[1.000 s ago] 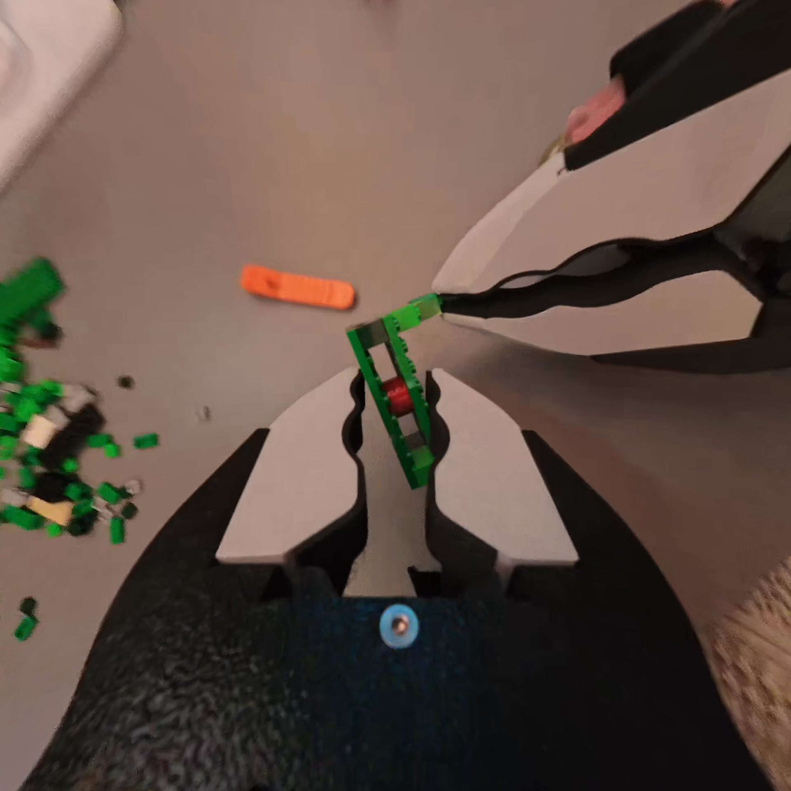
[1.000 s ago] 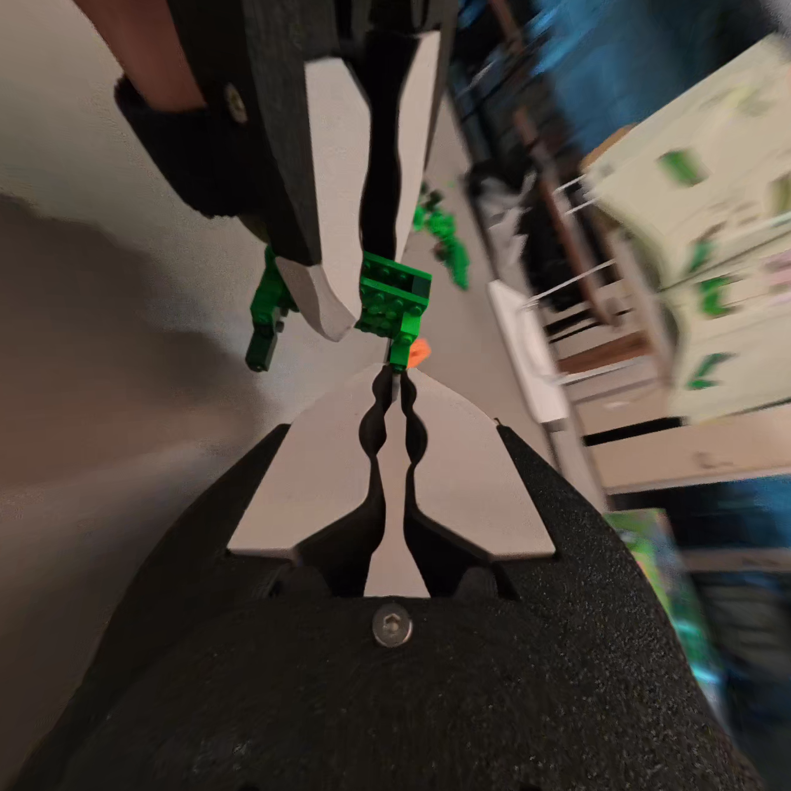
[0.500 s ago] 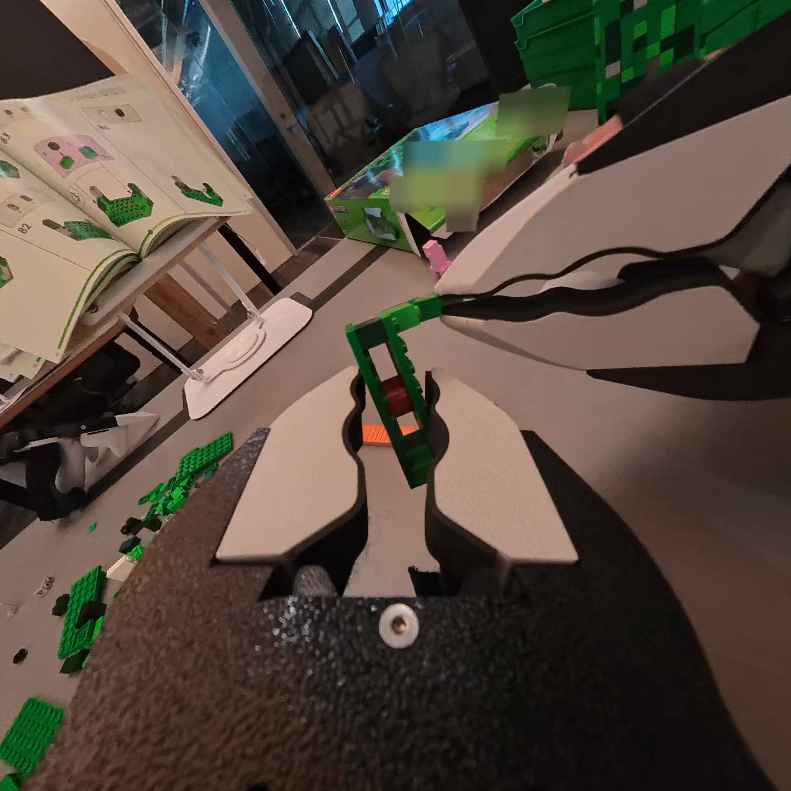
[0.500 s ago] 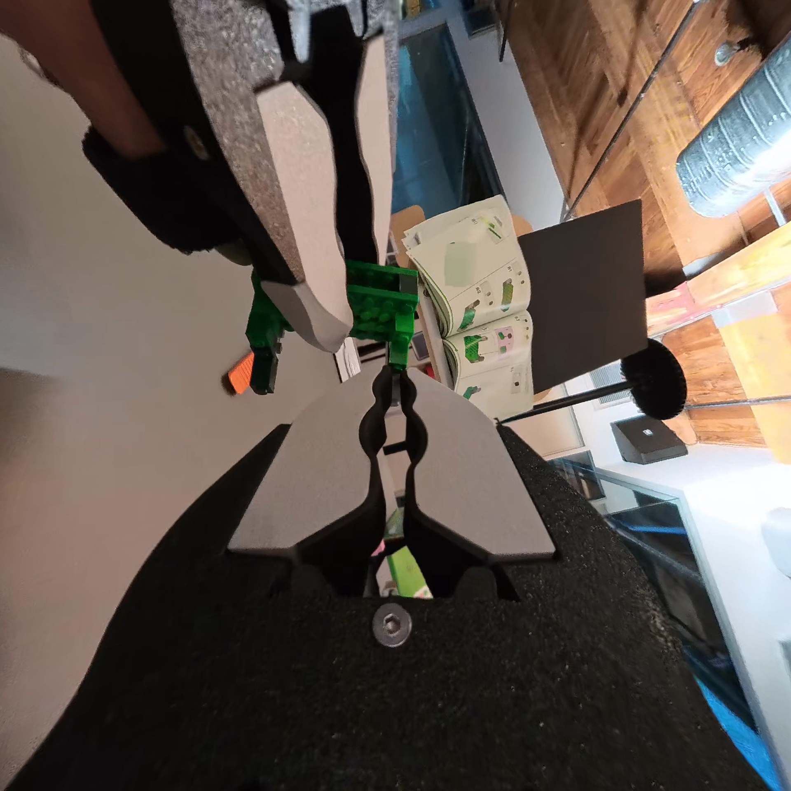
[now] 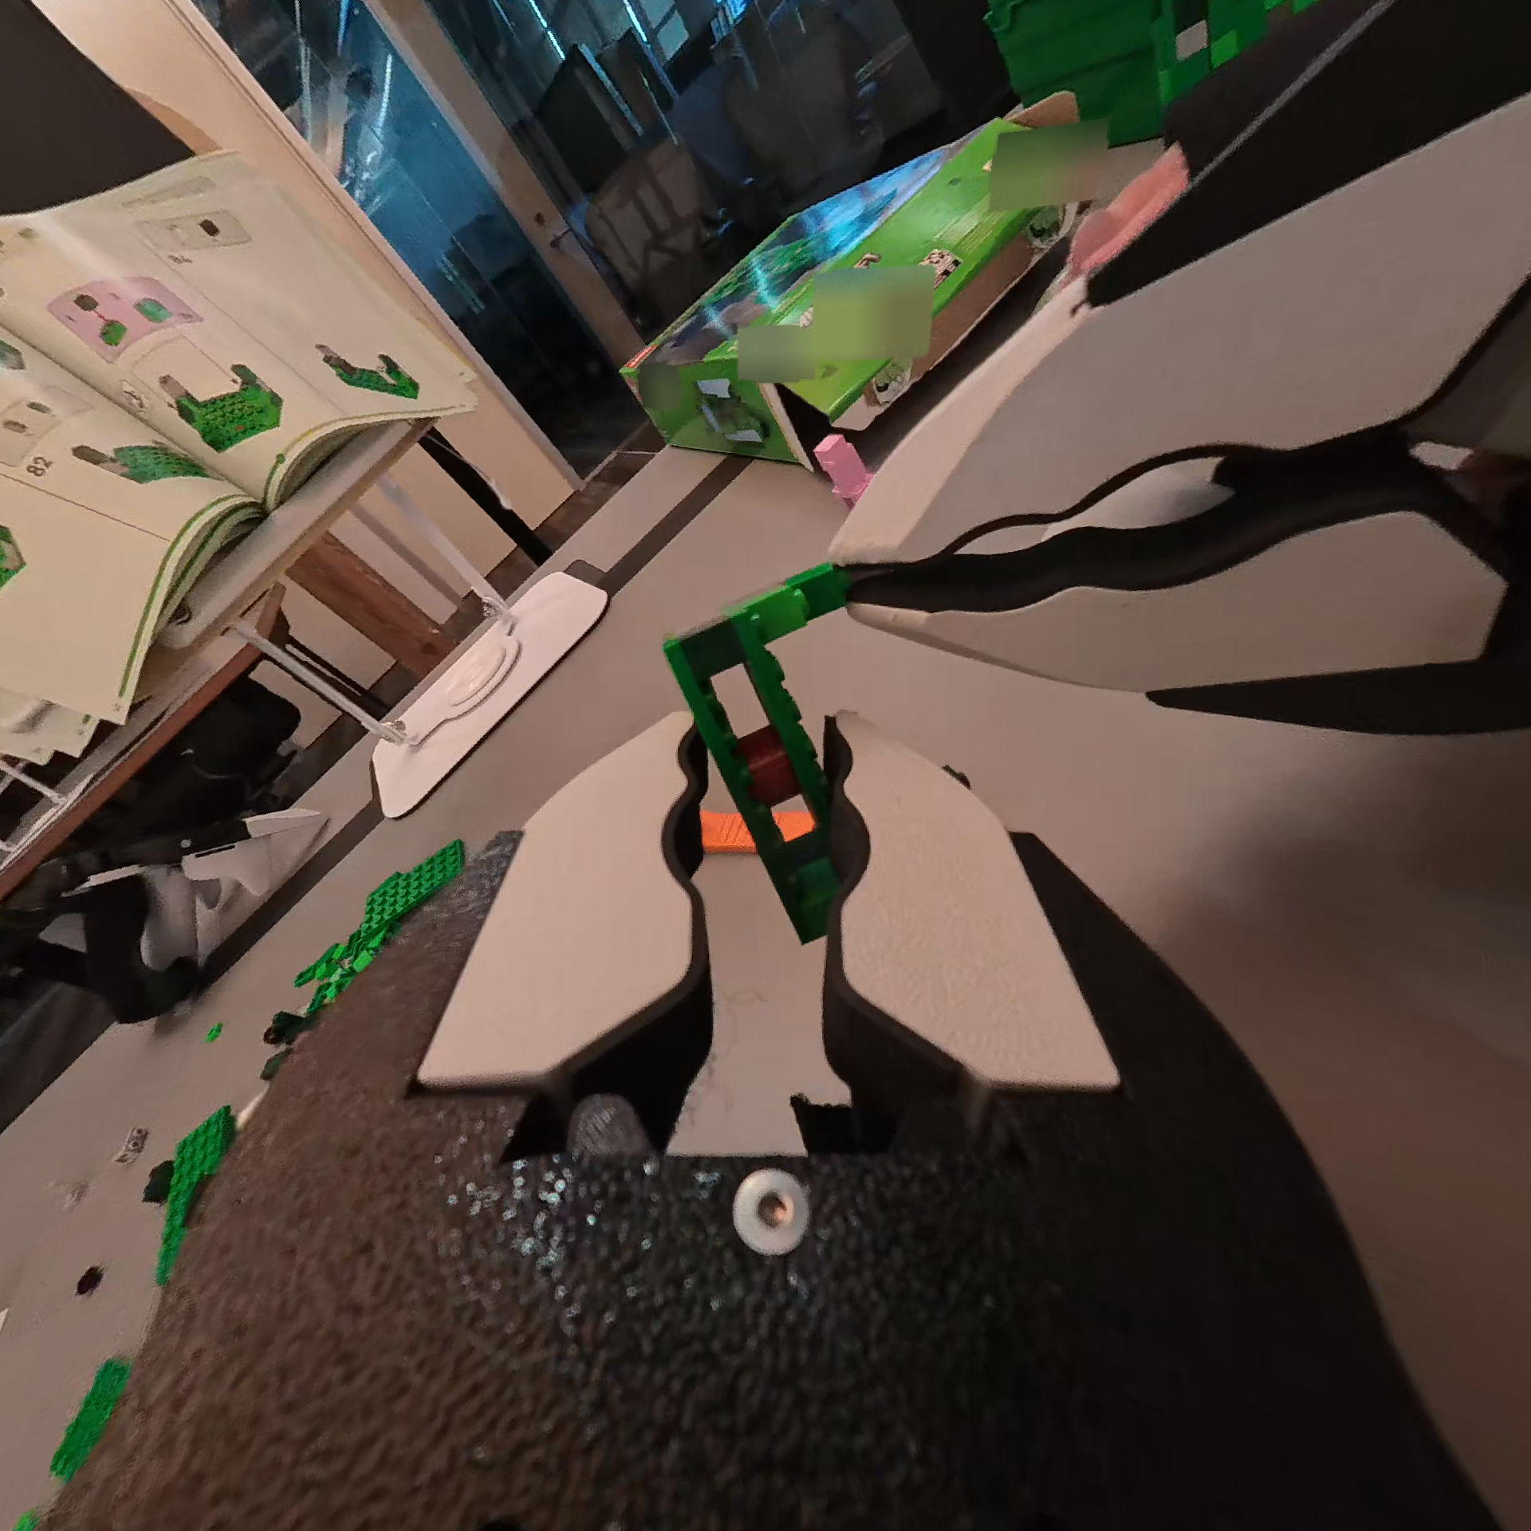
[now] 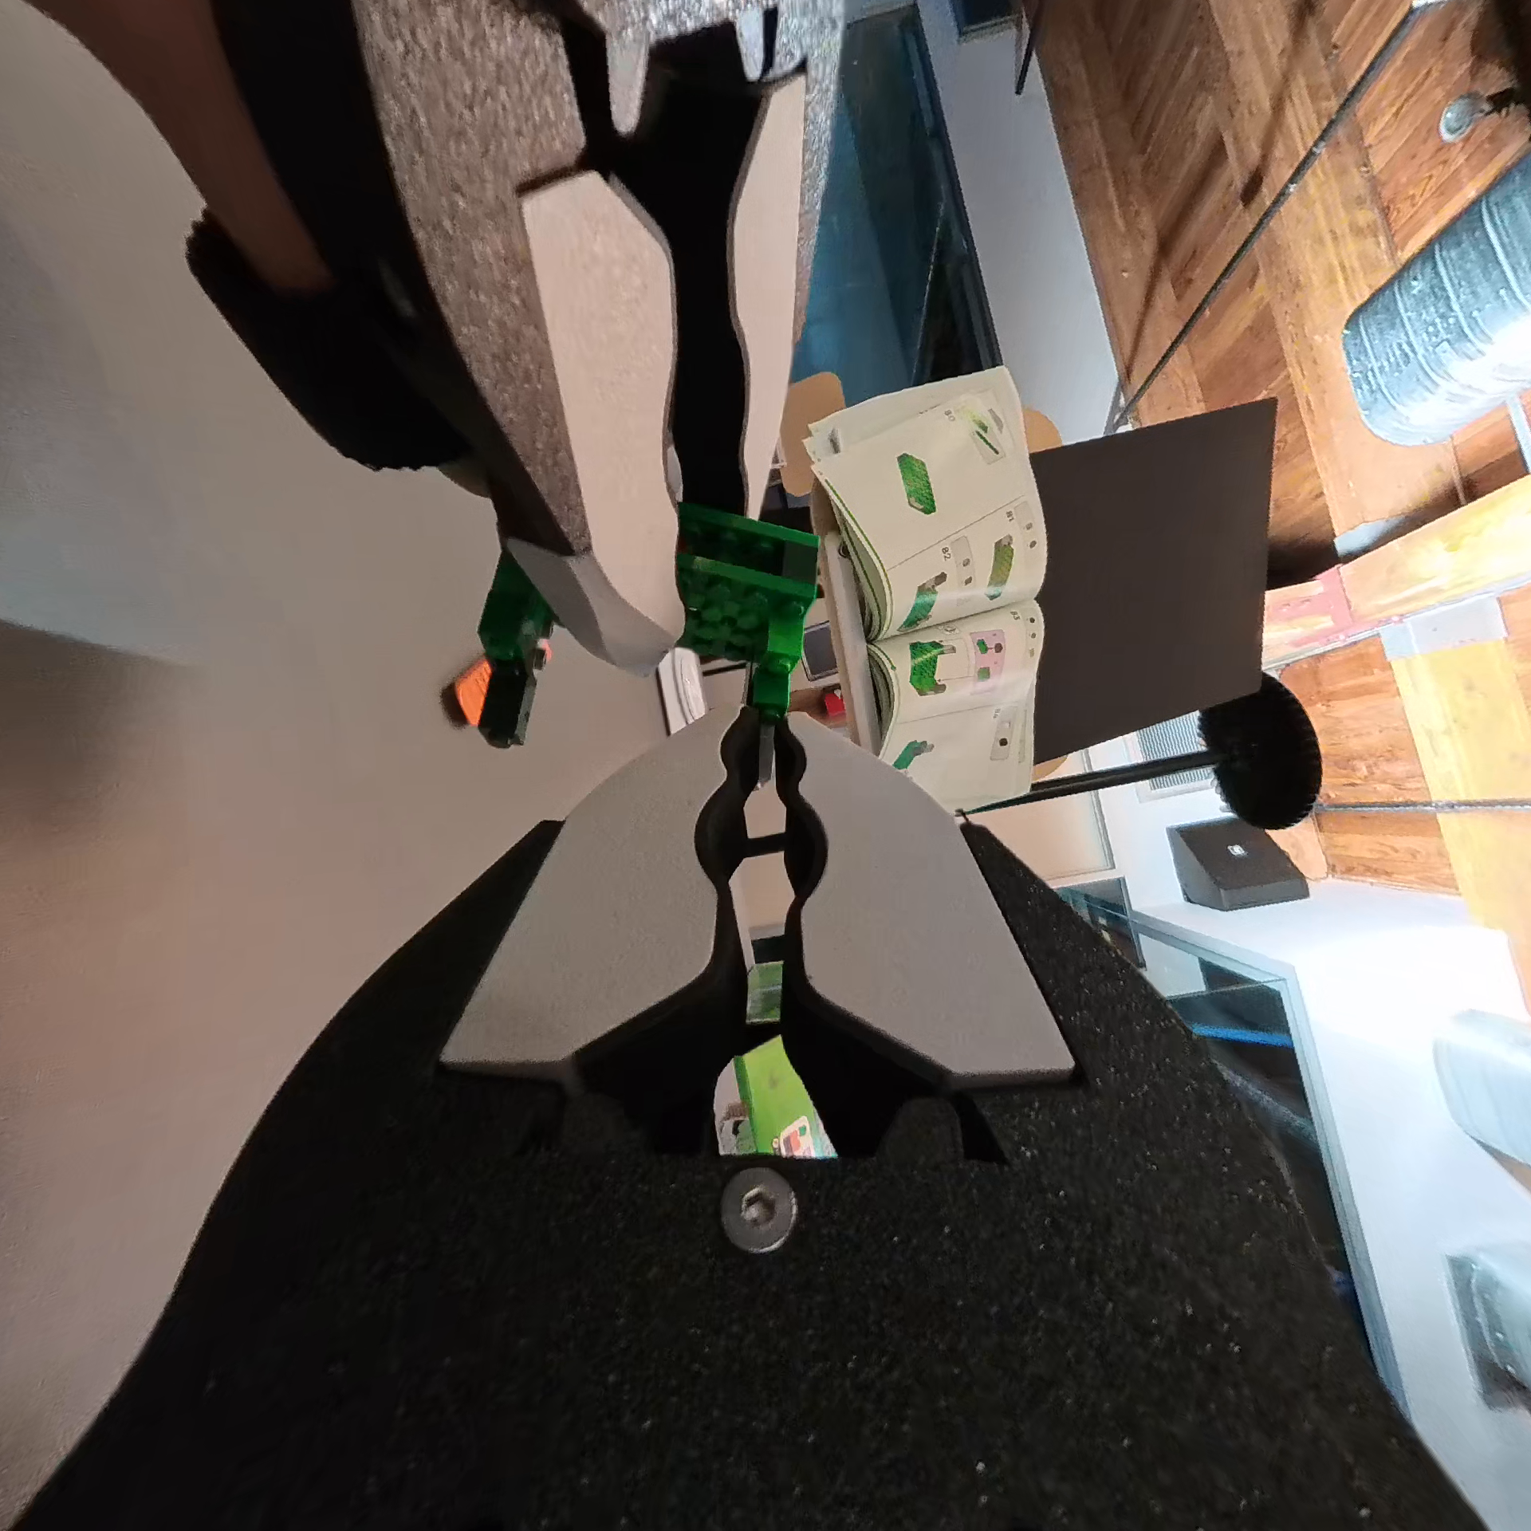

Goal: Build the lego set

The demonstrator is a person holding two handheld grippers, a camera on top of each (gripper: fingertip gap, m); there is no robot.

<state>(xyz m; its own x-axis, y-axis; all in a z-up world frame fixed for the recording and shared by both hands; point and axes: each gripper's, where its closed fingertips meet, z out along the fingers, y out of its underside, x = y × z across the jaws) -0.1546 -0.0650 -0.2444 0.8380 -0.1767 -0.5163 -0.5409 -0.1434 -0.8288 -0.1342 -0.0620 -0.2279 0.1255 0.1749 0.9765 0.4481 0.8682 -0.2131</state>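
Green frame (image 5: 758,766), red core, held aloft above the table (image 5: 1160,870): clamped between left gripper (image 5: 766,816) jaws, tilted. Right gripper (image 6: 762,746): closed on a small green piece (image 6: 775,675) touching the frame's top corner. Risk, as judged: the pinch is at the very tips, so off-axis pressing could twist the frame loose or pop the piece out.

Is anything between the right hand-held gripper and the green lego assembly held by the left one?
Nothing visible. The right hand-held gripper already pinches the green lego assembly at its top corner, while the left hand-held gripper clamps its middle.
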